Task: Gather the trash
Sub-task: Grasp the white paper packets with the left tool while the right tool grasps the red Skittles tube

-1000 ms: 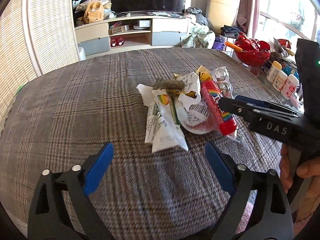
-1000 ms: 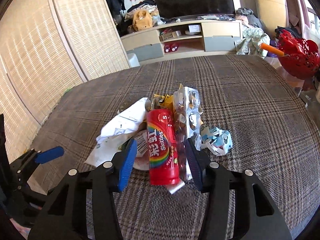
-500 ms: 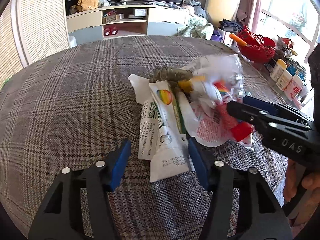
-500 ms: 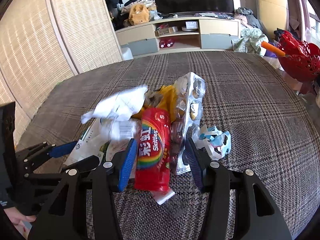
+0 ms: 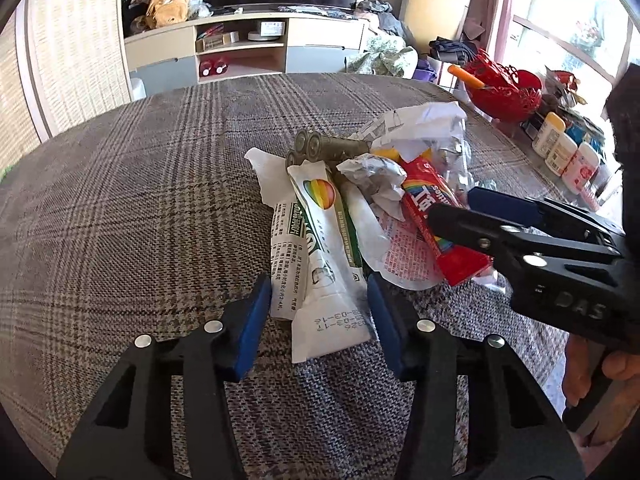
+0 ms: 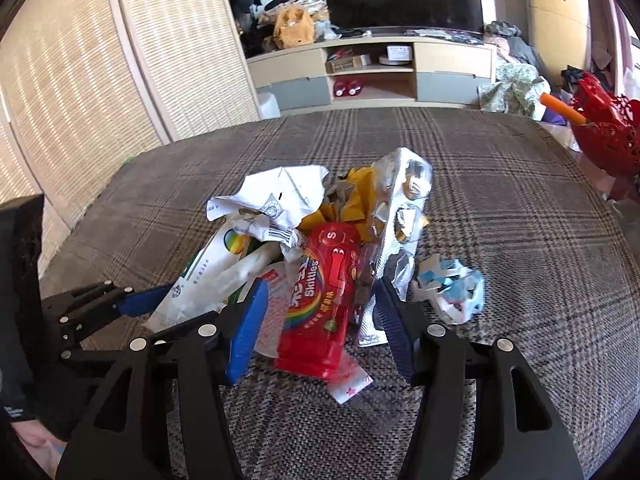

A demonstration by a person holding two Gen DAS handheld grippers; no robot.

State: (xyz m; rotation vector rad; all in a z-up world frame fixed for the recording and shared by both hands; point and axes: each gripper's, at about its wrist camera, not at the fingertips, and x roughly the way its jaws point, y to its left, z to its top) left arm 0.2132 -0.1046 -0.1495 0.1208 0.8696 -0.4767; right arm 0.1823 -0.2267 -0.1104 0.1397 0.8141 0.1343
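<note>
Between the blue pads of the left gripper [image 5: 316, 312], the near end of a white-and-green wrapper [image 5: 320, 256] is bracketed; the jaws have just been closing, yet whether the pads press it cannot be told. The red Skittles packet [image 6: 320, 300] is flanked by the right gripper [image 6: 316, 320], whose jaws have just been opening, with a gap seen at each pad. Both pieces belong to a trash pile [image 5: 380, 184] heaped on the plaid cloth [image 5: 140, 220]. A crumpled blue-and-white scrap [image 6: 452, 292] is seen just beside the pile. A red basket [image 5: 504, 88] is seen well apart.
</note>
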